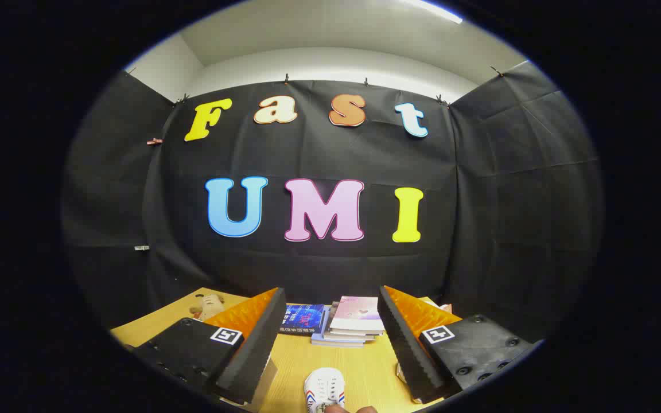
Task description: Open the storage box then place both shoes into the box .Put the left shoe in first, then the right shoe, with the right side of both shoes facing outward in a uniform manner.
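Black cloth hangs all around the booth, with a light wooden table (307, 358) at the bottom. The gripper (330, 344) has its fingers spread wide apart, nothing held between them — just bare tabletop in the gap. A white shoe (325, 389) with red and blue stripes sits at 6 o'clock, close in between the two fingers, toe pointing away, touching neither finger. Beyond the fingertips at 12 o'clock there's a stack of books (356, 324) with a pale pink cover on top, and a dark blue book (303, 317) just beside it at about 11. Way off at 10 o'clock, past the left finger, a small plush toy (207, 305) lies on the table.
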`<move>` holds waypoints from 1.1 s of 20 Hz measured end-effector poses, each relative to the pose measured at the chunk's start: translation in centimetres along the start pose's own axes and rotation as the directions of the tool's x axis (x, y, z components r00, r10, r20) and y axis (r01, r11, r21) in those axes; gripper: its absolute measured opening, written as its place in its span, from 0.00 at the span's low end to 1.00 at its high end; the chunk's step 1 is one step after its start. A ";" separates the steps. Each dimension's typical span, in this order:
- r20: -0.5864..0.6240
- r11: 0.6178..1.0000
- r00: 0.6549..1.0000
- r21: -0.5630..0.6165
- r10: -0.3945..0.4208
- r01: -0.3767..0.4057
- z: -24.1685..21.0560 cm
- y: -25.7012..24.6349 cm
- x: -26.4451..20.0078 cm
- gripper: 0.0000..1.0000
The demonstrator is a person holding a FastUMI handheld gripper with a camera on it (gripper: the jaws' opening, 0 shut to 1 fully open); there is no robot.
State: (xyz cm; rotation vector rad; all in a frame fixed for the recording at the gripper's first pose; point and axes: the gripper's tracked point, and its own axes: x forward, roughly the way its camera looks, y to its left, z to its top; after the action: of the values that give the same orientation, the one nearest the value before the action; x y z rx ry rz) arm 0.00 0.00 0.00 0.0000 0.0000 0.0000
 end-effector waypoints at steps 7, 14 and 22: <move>-0.018 0.999 0.999 0.003 0.042 -0.042 -0.8 1.2 0.2 0.98; -0.054 0.999 0.997 -0.009 0.052 -0.053 -1.7 2.1 0.4 0.97; -0.094 0.998 0.995 -0.044 0.031 -0.035 -2.7 3.6 0.9 0.98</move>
State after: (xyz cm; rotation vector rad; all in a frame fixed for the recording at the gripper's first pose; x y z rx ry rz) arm 0.91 3.64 -2.75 -0.0458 0.0935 0.0333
